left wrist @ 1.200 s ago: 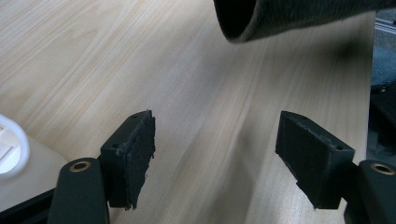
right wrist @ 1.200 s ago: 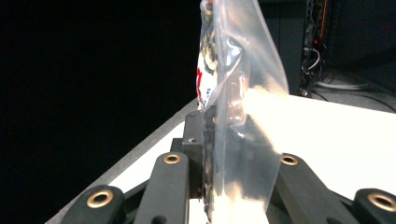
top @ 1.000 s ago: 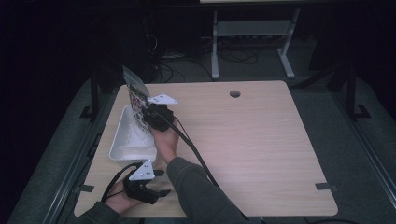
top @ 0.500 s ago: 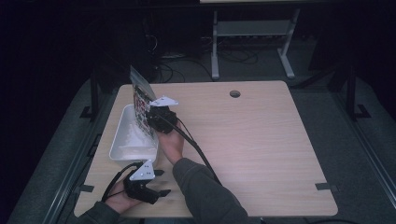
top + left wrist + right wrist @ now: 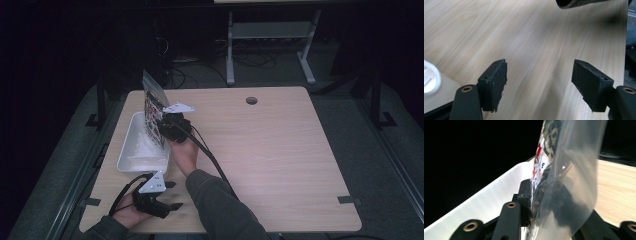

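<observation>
Blk grippers [image 5: 176, 126] w/ grey triangular plates, brass screws, blk cables; dark olive sleeves.

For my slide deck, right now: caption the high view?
Right gripper holds a printed bag over a white tray; left gripper rests open.

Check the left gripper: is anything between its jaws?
No. The left gripper has its jaws spread over the bare wooden table.

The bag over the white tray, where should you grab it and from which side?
Probably low on its side edge, from the table side, as the right gripper does. The bag stands upright and thin over the tray, so flat jaws can pinch its two faces; the clear top looks floppy.
</observation>
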The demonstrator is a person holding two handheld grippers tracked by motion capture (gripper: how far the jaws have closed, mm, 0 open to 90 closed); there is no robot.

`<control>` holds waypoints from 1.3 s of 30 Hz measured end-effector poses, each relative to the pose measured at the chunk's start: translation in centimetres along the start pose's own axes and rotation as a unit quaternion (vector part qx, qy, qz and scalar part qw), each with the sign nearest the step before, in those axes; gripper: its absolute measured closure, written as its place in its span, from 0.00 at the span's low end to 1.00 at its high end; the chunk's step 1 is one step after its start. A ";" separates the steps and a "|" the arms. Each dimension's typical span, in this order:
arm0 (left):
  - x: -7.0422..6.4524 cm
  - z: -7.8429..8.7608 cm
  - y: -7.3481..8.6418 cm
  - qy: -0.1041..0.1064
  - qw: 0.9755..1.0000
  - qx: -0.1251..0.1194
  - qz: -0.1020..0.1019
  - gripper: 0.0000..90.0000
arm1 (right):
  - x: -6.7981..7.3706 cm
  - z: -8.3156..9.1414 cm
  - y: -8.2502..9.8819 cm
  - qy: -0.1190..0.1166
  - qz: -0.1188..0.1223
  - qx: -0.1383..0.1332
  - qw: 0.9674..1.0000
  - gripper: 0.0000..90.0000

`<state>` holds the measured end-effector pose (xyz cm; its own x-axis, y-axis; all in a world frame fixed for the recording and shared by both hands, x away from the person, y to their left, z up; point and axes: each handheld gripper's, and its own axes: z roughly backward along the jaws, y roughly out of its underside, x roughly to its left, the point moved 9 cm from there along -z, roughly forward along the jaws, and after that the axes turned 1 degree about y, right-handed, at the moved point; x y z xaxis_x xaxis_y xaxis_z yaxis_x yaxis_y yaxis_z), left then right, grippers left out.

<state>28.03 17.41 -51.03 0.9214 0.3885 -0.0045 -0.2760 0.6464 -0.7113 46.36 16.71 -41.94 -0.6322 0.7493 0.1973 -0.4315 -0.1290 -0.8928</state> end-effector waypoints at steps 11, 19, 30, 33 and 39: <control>0.0 0.0 0.0 0.000 1.000 0.000 -0.001 0.31 | -0.2 0.6 -0.5 -0.027 -0.010 0.003 1.000 0.59; 0.1 0.1 -0.1 -0.002 1.000 -0.003 0.000 0.31 | -0.4 1.1 -0.5 -0.040 -0.008 0.010 0.999 0.52; 0.1 0.1 -0.2 -0.003 1.000 -0.003 -0.002 0.31 | -0.9 2.3 -0.2 -0.063 -0.012 0.015 0.998 0.45; 0.1 0.1 -0.2 -0.004 1.000 -0.004 -0.002 0.31 | -0.9 2.8 -0.2 -0.074 -0.012 0.016 0.997 0.44; 0.1 0.2 -0.2 -0.005 1.000 -0.004 -0.002 0.31 | -0.9 3.8 0.1 -0.093 -0.002 0.021 0.995 0.40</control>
<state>28.13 17.45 -50.80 0.9202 0.3914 0.0054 -0.2696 0.6436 -0.7163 44.49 13.59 -40.65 -0.7367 0.6175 0.2758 -0.4585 -0.1562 -0.8749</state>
